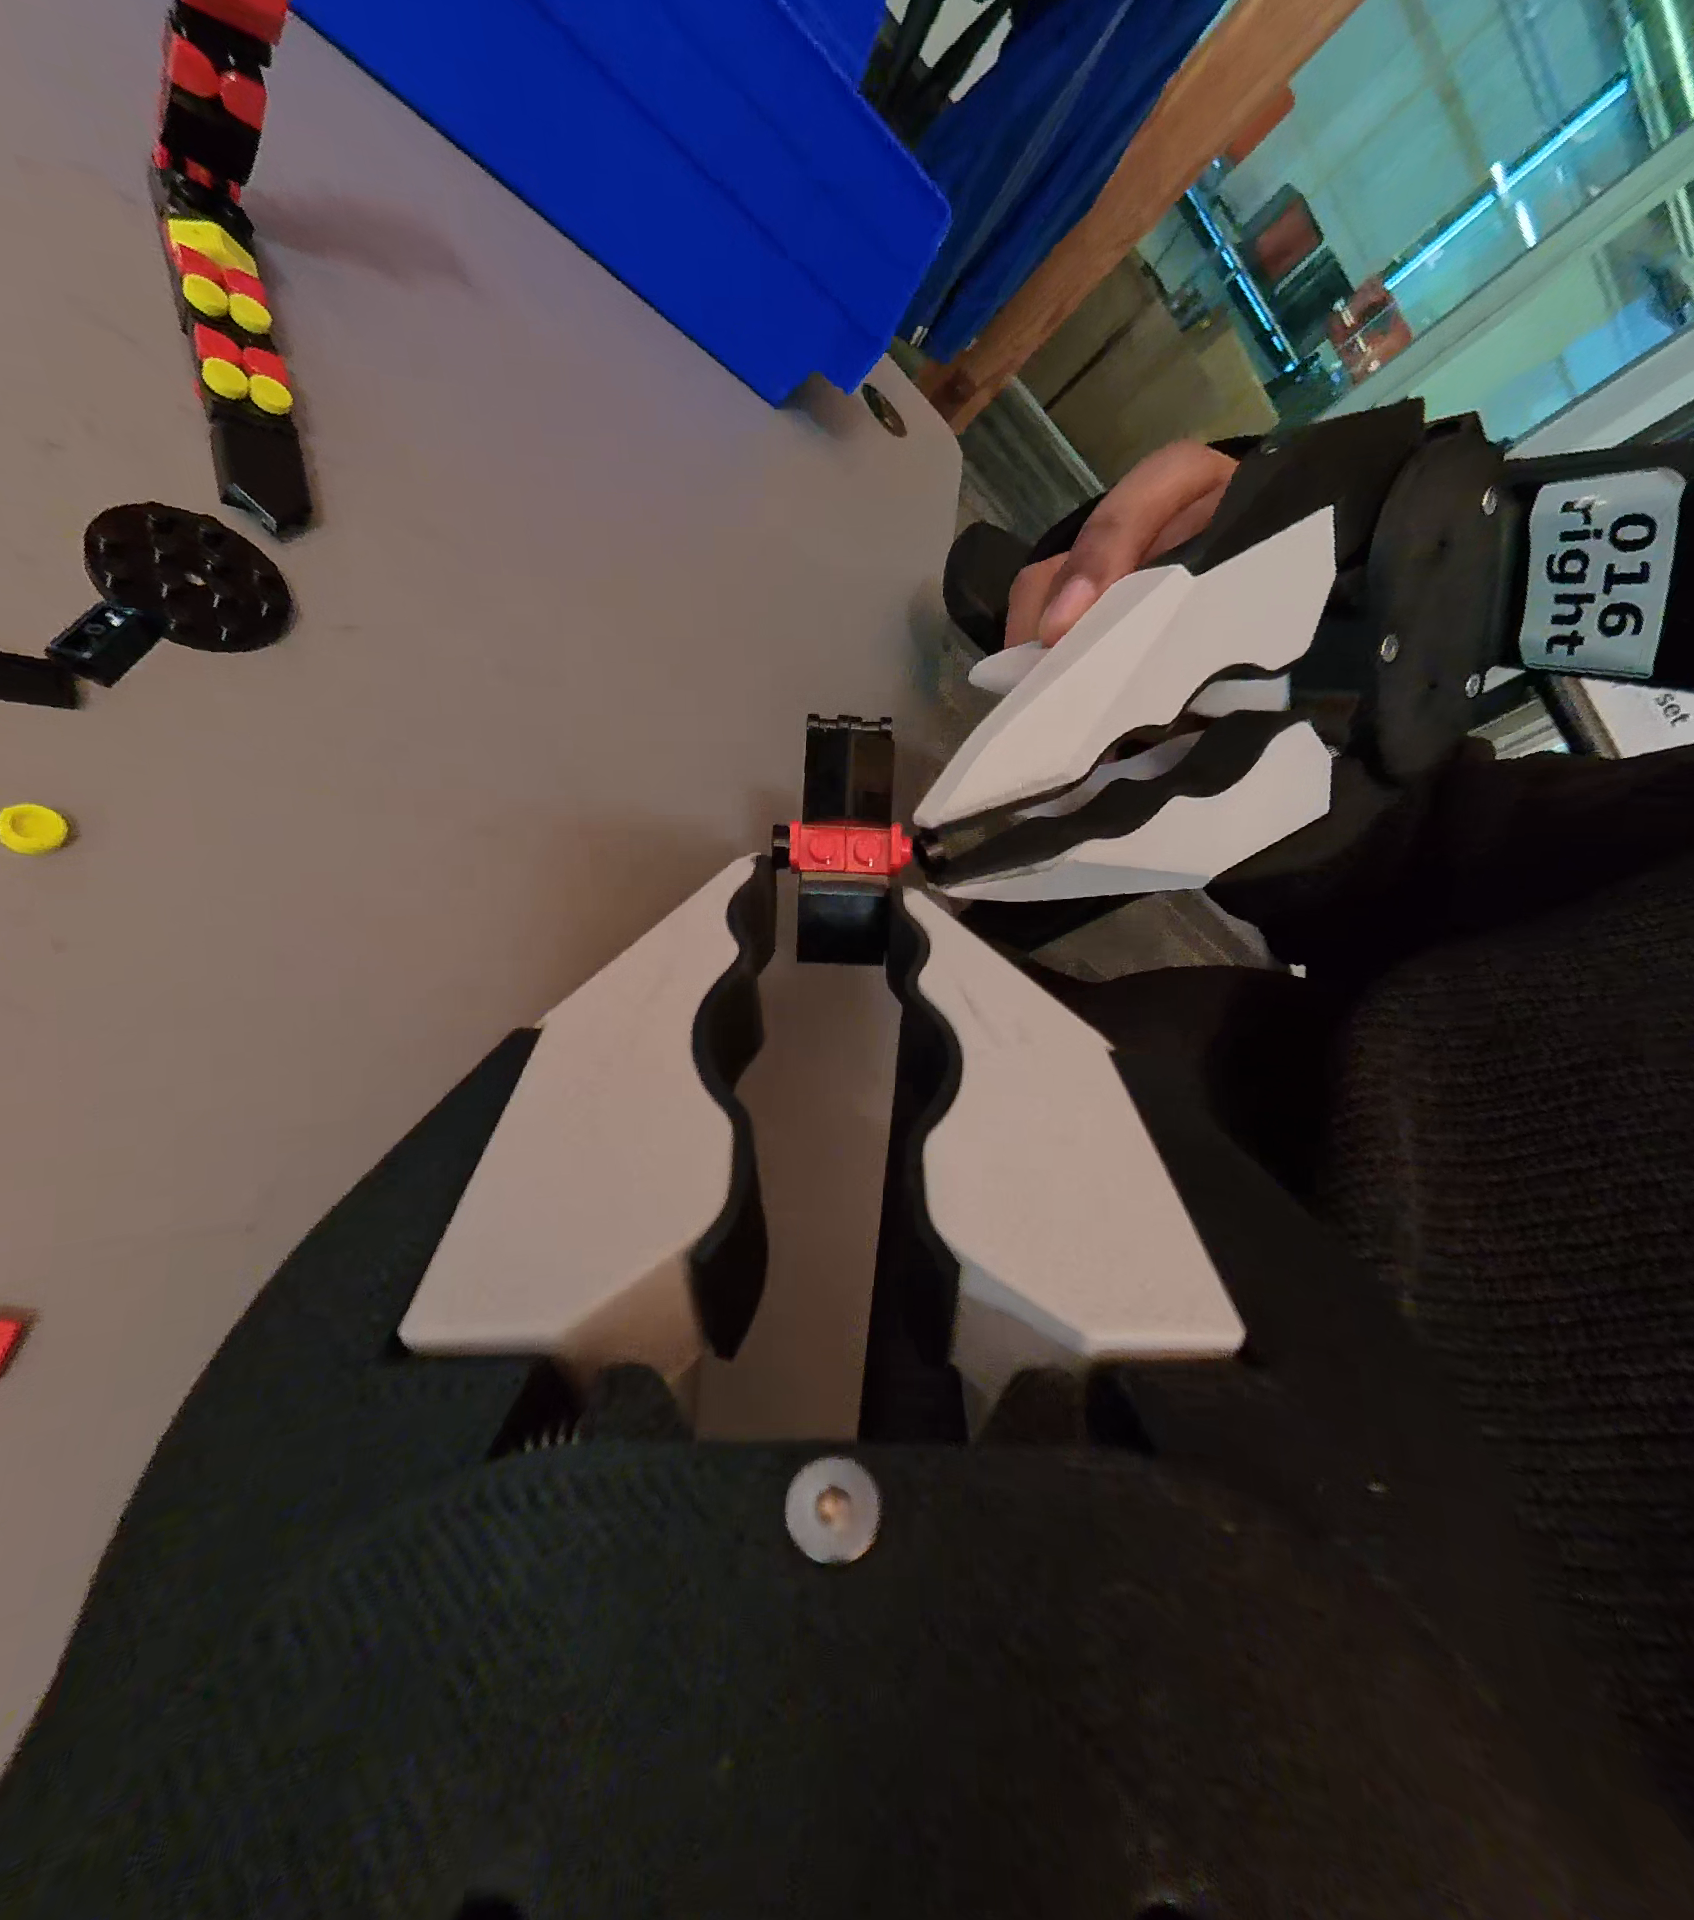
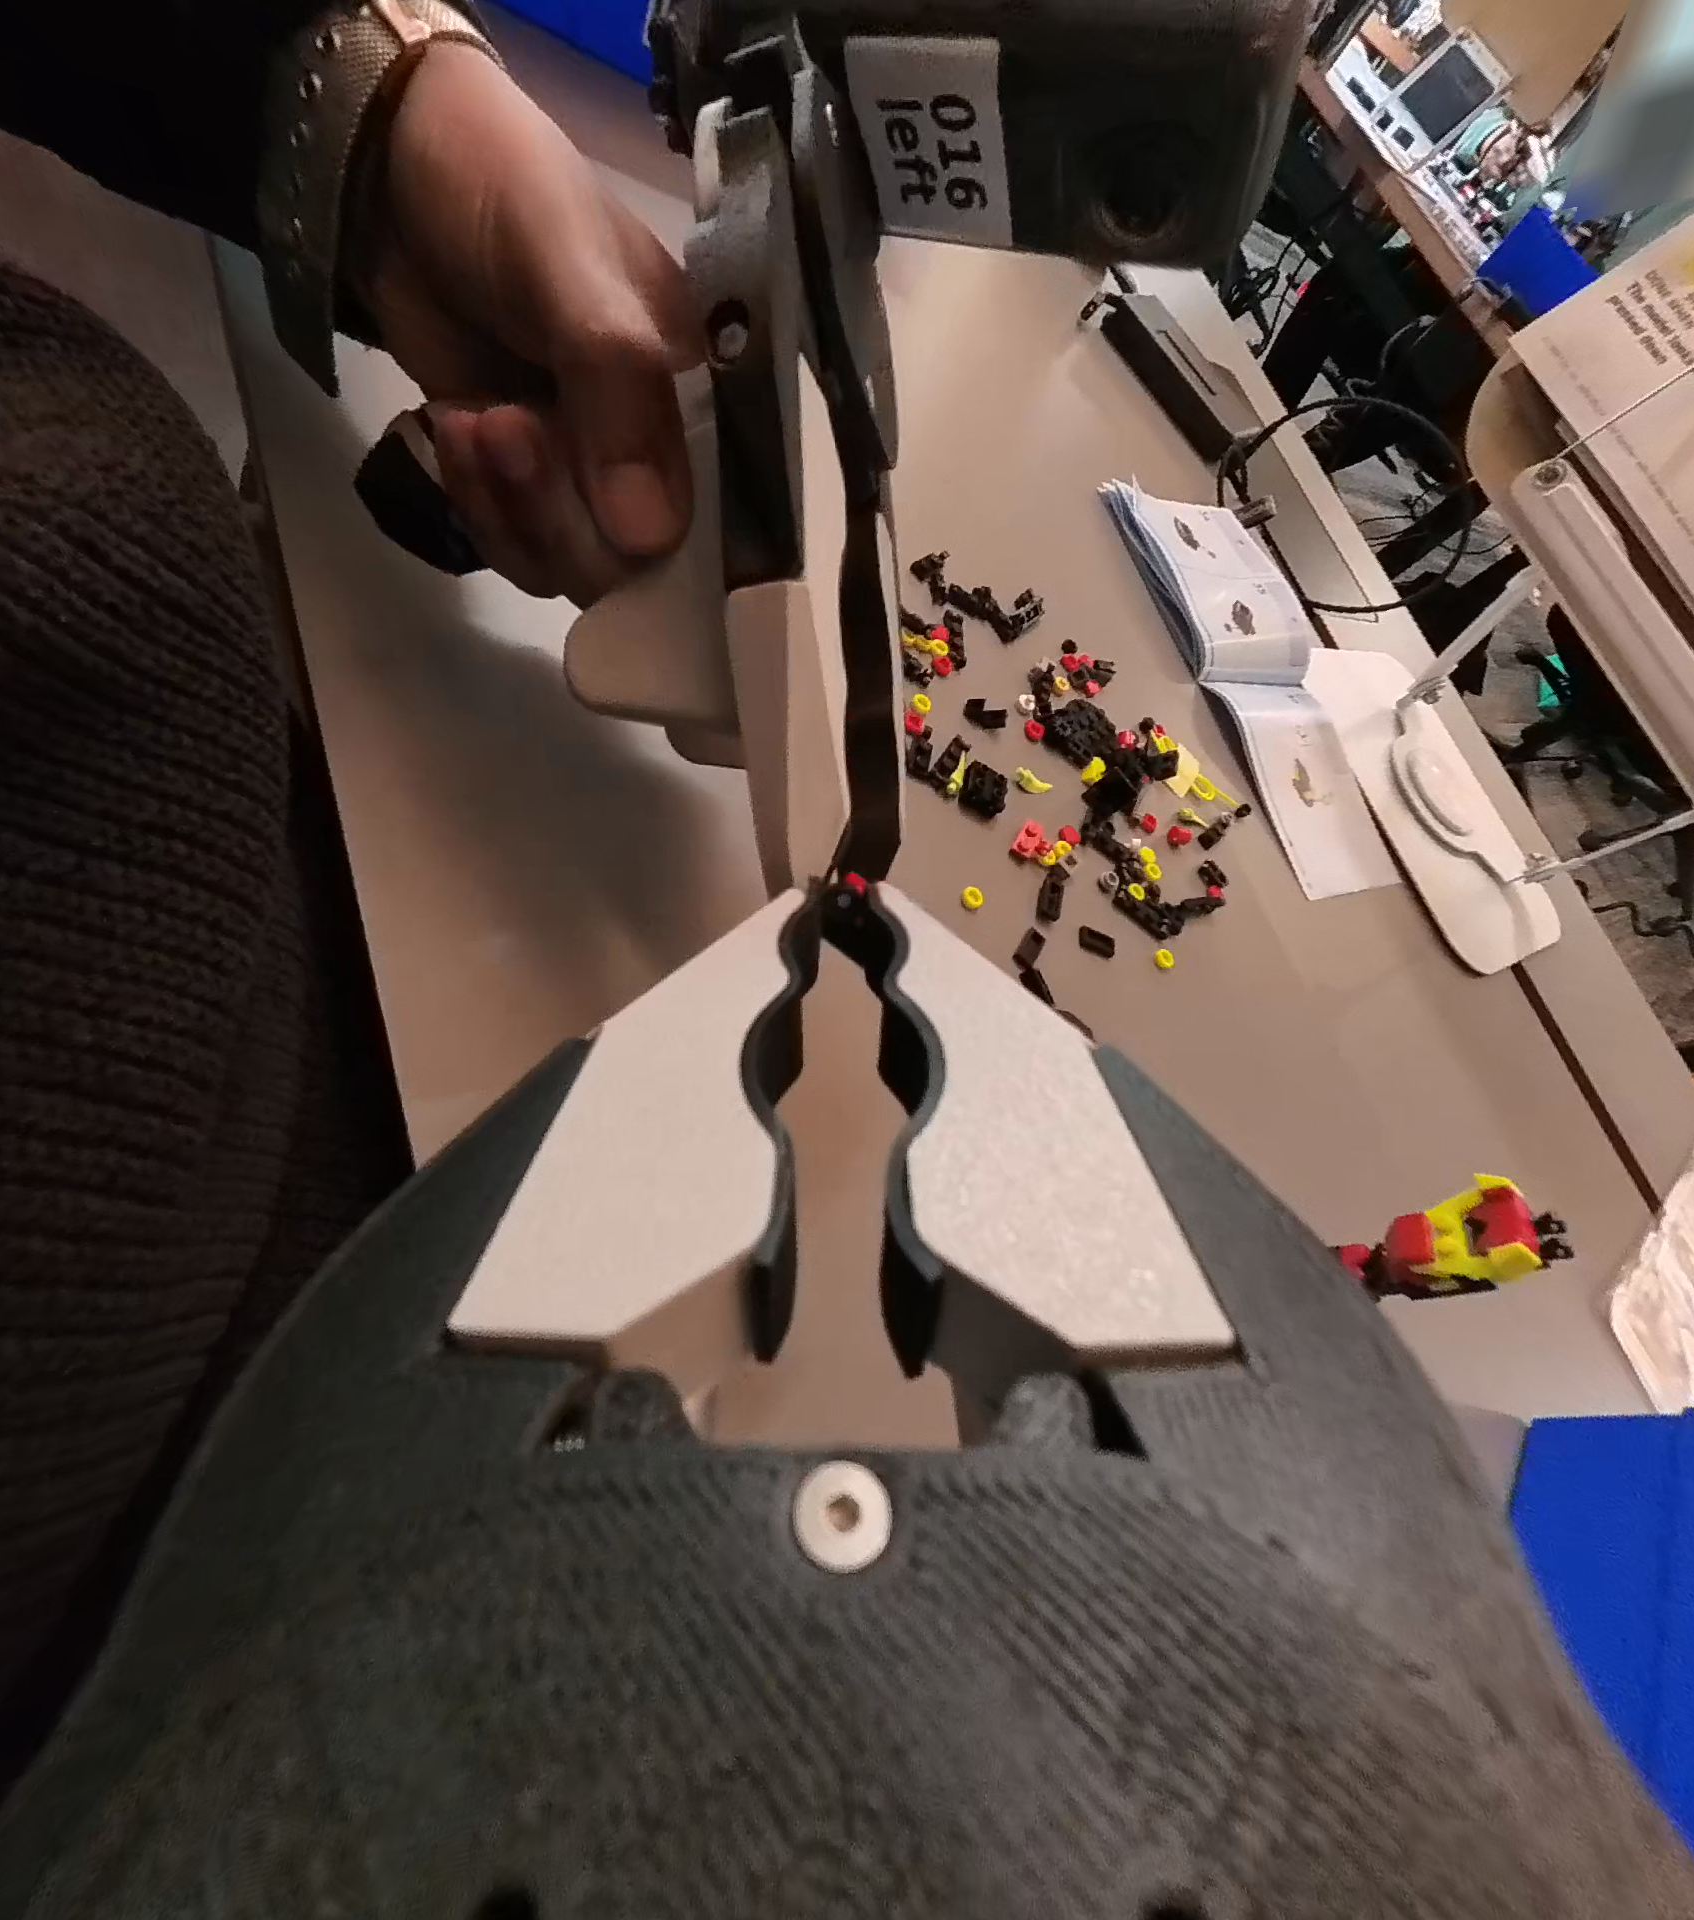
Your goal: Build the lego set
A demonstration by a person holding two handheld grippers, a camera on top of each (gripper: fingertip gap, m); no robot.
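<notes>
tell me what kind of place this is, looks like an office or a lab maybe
Most likely a lab or maker-style workroom, not a home. A grey worktable holds loose lego pieces and an open instruction booklet, blue bins sit at its edge, and more desks with monitors stand behind.

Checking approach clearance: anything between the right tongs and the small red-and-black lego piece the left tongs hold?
Nothing visible. The right tongs already sit tip-to-end against the red-and-black piece, which the left tongs clamp above the table.
</notes>
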